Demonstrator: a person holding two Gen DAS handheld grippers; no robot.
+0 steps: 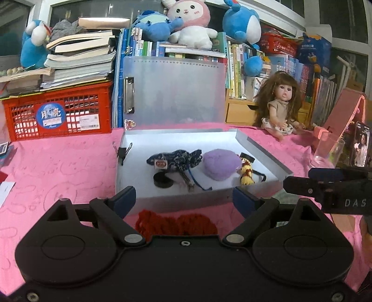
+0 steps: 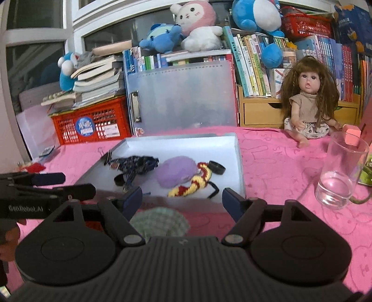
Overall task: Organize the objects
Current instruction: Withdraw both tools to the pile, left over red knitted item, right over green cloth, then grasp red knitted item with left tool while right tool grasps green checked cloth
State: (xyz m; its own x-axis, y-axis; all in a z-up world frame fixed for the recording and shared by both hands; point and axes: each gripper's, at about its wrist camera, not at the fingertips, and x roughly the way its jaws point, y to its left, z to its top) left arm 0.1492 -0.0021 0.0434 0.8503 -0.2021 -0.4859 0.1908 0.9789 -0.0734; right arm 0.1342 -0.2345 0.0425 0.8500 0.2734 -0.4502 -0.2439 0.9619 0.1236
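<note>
Left wrist view: left gripper (image 1: 183, 197) fingers spread wide, gripping nothing. Red yarn piece (image 1: 176, 224) lies on the pink tabletop (image 1: 69, 167) between and below them, low centre, long axis left-right. White tray (image 1: 262, 148) just beyond.

Right wrist view: right gripper (image 2: 182, 197) fingers spread wide, empty. Green knit piece (image 2: 160, 224) sits between them, low centre, blurred; orientation unclear.

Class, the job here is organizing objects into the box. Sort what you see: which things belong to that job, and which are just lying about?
Belongs to the job:
- white box
- purple plush
- yellow-and-red knitted piece
- dark blue patterned pouch
- red knitted piece
- green knitted piece

Just lying about:
- doll
- drinking glass
- red crate
- pink rabbit plush
</note>
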